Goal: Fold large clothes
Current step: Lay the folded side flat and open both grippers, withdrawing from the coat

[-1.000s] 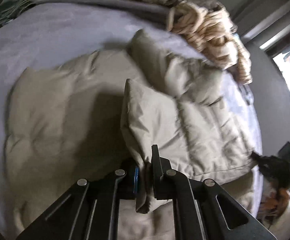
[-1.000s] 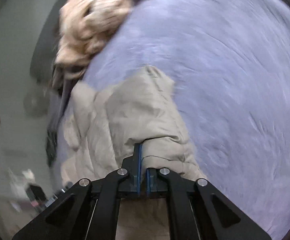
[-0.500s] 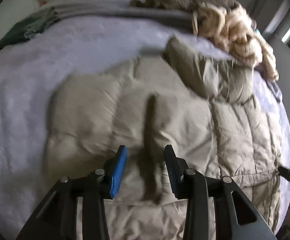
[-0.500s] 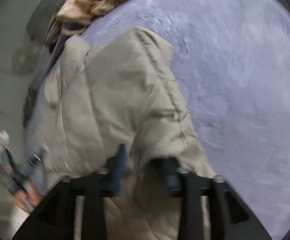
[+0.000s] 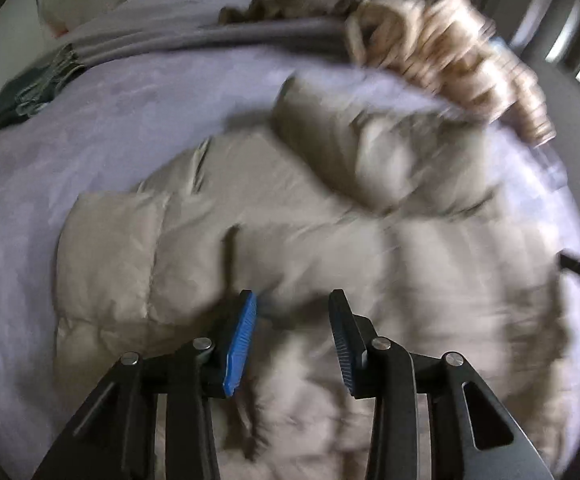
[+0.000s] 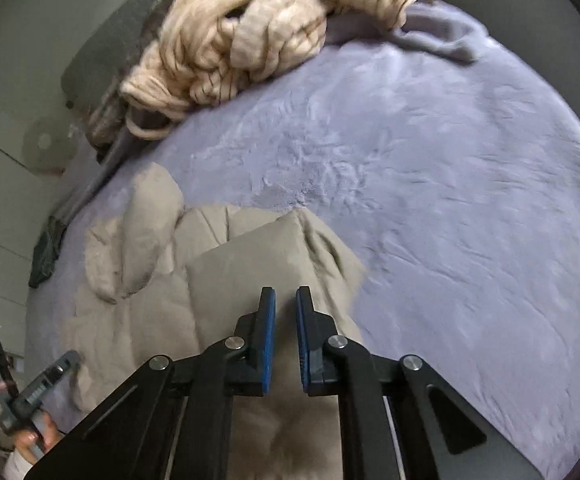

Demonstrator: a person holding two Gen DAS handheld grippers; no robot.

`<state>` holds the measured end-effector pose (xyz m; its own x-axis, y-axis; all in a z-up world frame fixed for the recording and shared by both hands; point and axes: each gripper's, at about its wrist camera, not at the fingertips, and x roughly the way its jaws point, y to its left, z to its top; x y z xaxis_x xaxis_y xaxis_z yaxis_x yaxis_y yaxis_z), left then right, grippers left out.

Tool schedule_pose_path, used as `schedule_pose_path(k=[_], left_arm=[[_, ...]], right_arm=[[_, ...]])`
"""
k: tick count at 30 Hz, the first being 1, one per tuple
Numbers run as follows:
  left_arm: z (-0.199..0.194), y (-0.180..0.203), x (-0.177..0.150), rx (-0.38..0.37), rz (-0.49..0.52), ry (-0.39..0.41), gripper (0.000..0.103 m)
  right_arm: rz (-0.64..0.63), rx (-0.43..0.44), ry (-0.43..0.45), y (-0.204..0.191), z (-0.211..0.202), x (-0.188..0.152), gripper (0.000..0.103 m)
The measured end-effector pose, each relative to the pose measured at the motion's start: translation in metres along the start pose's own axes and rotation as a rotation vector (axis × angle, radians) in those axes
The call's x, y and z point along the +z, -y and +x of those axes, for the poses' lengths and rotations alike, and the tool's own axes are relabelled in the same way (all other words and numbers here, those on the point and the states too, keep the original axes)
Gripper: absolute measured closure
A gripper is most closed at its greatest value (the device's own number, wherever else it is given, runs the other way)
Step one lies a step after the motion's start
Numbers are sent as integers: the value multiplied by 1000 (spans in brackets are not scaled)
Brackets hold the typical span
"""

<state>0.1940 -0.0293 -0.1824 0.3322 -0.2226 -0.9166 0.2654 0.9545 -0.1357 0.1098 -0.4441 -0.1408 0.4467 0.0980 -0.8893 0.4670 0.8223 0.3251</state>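
From the left wrist we see our left gripper (image 5: pixel 292 320) over the beige jacket (image 5: pixel 330 240), jaws wide apart and holding nothing; the jacket lies spread on the lilac bed (image 5: pixel 89 128), with a cream knit (image 5: pixel 450 48) at the far right. From the right wrist, our right gripper (image 6: pixel 285 316) hangs above a folded jacket (image 6: pixel 249 264) corner, jaws slightly apart and empty, the knit (image 6: pixel 249 32) far left.

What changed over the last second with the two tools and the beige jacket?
Both tools let go: the left tool and right tool, each clamped on a fold of the puffer jacket a second ago, now stand open above it. The jacket lies folded on the lavender blanket; the knit pile stayed.
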Motion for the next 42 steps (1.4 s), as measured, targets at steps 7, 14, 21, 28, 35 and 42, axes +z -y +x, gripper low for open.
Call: schedule_pose_path(k=[7,14,21,28,35,42], left_arm=[[29,-1,-2,-27,18,-4,63],[4,-2,0,16,41,13,63],[-22,-15,-29,-3,47,5,62],[-8,-21,-48,32,57,4,58],[-24,-22,-46,49,18,-20,58],[-42,-21,-56,43,-6,-62,58]], right_arm=[[29,-101,-26,21,59,0,98],[-23,-134,4,11,21,-6,97],[-200,-194,23,-2,-32,-72,97],[-181,-199,-38,15,-19,-95,97],[-146,-182,-42,12,-36,-92,92],[-21,-114,-103,21,-54,-108,92]])
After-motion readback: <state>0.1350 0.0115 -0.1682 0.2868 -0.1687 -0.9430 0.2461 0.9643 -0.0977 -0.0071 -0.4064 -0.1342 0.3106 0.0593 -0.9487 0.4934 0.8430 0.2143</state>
